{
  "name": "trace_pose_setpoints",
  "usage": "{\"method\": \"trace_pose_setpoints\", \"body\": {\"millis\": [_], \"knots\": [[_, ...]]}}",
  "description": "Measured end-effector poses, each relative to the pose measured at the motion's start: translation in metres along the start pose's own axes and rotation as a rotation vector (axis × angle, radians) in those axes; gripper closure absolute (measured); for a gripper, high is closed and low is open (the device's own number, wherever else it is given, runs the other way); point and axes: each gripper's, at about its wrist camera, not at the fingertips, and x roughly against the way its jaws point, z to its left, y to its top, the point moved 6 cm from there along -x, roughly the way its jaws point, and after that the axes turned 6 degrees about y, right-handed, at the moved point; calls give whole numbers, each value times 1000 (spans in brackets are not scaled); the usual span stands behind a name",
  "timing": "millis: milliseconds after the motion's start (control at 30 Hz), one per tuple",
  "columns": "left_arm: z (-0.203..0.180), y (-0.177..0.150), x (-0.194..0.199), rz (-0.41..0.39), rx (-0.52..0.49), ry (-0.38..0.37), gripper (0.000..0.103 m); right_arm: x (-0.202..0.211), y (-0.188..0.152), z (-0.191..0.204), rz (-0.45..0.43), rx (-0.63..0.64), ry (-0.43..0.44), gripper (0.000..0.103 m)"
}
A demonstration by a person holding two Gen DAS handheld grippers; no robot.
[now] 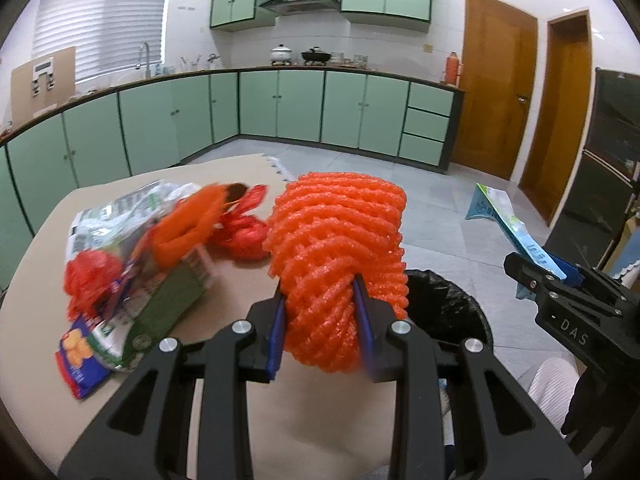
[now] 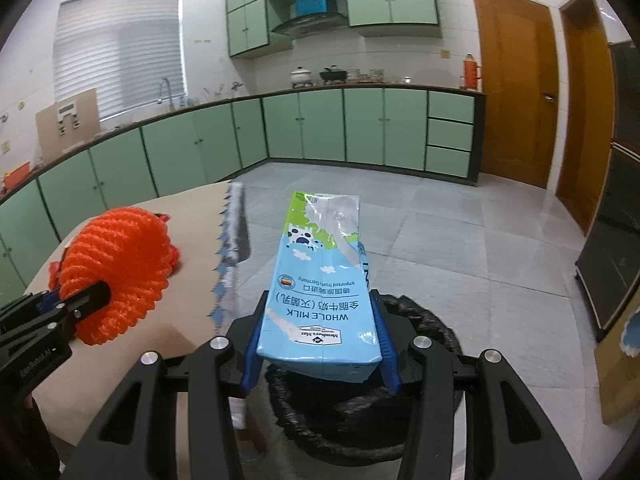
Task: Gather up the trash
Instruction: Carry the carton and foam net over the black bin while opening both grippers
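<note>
From the left wrist, the left gripper [image 1: 320, 312] has its blue pads pinched into an orange foam net [image 1: 338, 256] held above the table [image 1: 236, 284], with a heap of wrappers [image 1: 132, 264] to the left and the black-lined bin [image 1: 452, 304] just behind to the right. From the right wrist, the right gripper [image 2: 318, 332] is clamped on a flattened milk carton [image 2: 320, 292] (print upside down) over the bin [image 2: 404, 432] beside the table [image 2: 160, 320].
</note>
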Motion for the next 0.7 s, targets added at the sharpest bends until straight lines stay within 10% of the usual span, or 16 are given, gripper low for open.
{"method": "trace_pose_setpoints", "body": {"millis": [700], "knots": [[-101,37,-65,-17,-51,-121,74,-19,5,-77,13,-71,-121,57]]}}
